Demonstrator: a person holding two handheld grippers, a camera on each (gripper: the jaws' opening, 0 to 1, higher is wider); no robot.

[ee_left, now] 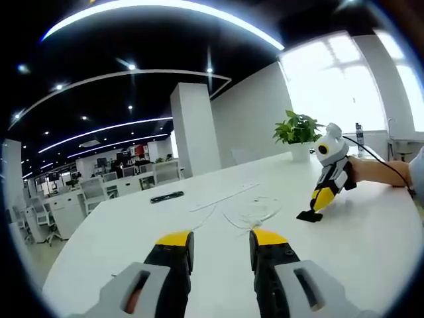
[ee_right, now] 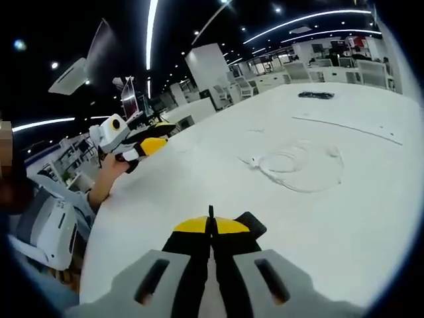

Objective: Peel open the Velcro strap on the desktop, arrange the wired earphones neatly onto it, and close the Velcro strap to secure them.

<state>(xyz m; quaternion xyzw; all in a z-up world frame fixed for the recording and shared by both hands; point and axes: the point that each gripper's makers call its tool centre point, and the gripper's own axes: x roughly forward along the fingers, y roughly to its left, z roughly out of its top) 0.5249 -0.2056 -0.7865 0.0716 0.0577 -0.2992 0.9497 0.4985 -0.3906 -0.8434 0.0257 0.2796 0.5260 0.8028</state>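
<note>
Earphones (ee_right: 298, 165) sit loosely coiled on the tabletop (ee_right: 371, 225), strap (ee_left: 167, 197) off behind; left gripper (ee_left: 221, 248) jaws parted, right gripper (ee_right: 212, 228) jaws pinched closed on nothing.

An open-plan office. Rows of desks (ee_left: 99, 192) with chairs (ee_right: 298, 71), monitors (ee_right: 129, 98), and ceiling strip lights (ee_left: 106, 129).

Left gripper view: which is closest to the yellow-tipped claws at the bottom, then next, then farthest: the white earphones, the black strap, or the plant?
1. Wired earphones, just ahead on the table.
2. Velcro strap, farther back, left.
3. Potted plant, far right edge.
</note>
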